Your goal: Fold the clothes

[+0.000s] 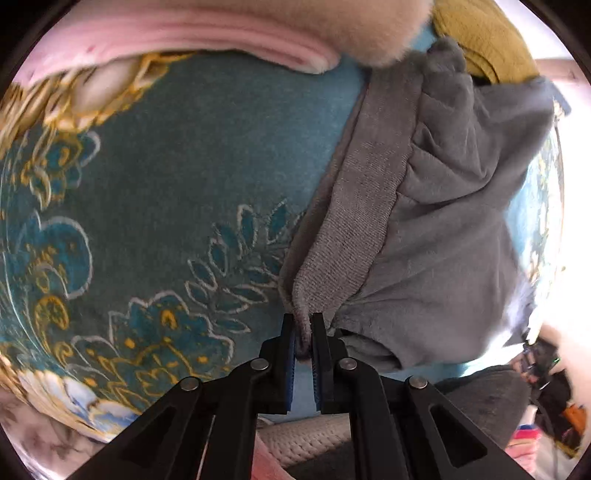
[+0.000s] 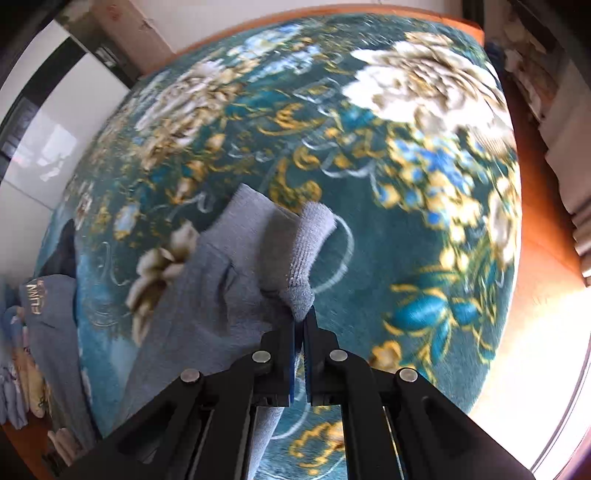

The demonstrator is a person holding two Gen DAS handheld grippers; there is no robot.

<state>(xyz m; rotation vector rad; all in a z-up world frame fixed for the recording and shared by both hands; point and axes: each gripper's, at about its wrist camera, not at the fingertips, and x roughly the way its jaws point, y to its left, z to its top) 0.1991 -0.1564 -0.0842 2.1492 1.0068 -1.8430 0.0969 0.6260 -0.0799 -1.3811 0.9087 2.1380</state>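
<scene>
My left gripper (image 1: 303,334) is clenched on the ribbed hem (image 1: 347,206) of a grey garment (image 1: 443,236), the band running away from the jaws and the gathered body spilling off to their right. My right gripper (image 2: 303,319) is likewise clamped on a ribbed grey cuff or corner (image 2: 306,254) directly ahead of its jaws, with the cloth trailing down and to their left. The garment lies partly on a teal floral blanket (image 1: 184,155), which seems to cover a bed with an orange-brown edge (image 2: 535,258).

Progress: the piece is held at two ribbed edges, bunched and creased, not lying as a flat folded packet. I judge a fold is in hand; which one cannot be settled. Pink folded cloth (image 1: 229,33) sits far beyond my left jaws and a grey item lettered "FUNN" (image 2: 40,295) far to the left of my right jaws; whether these are finished pieces I cannot tell.

Obscured: the garment's full outline, its type, and whether both grips hold one piece. Both views are blurred; the right side glares white.
</scene>
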